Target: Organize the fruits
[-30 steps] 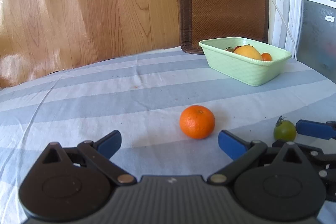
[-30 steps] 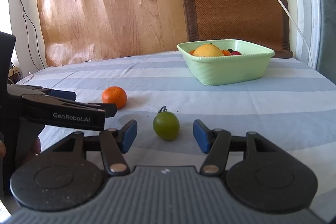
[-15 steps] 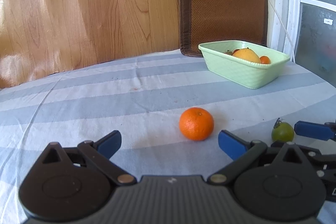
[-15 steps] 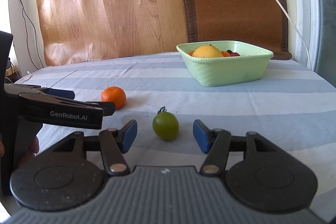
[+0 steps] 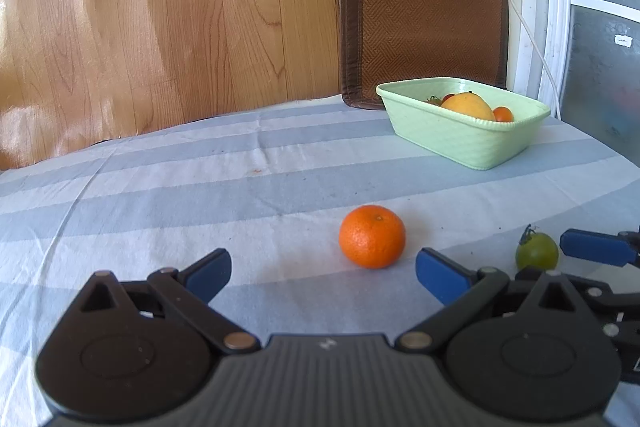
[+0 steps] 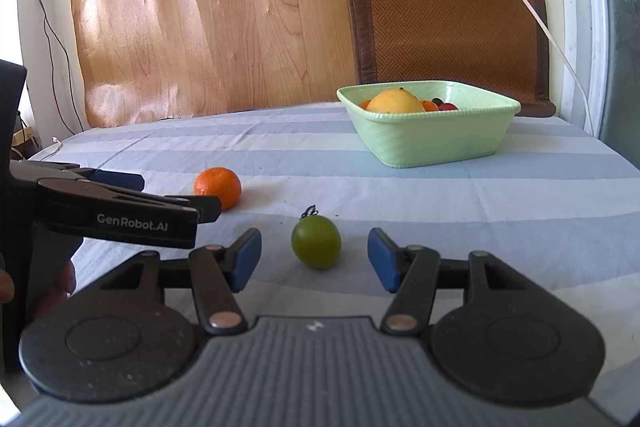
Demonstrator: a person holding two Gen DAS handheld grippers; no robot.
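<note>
Fruits are seen loose on the striped cloth (image 5: pixel 160 187) in the left wrist view: an orange mandarin (image 5: pixel 372 236) lies just ahead of the left gripper (image 5: pixel 323 270), whose jaws are spread wide with nothing between them. A green basin (image 5: pixel 460 139), already holding several fruits, is set well beyond.

In the right wrist view, a small green fruit (image 6: pixel 316 242) is framed between the widely parted jaws of the right gripper (image 6: pixel 314 259), untouched. The approach step is judged to be in hand. Next, each gripper would need to be advanced around its fruit and closed gently, since round fruit may roll.
</note>
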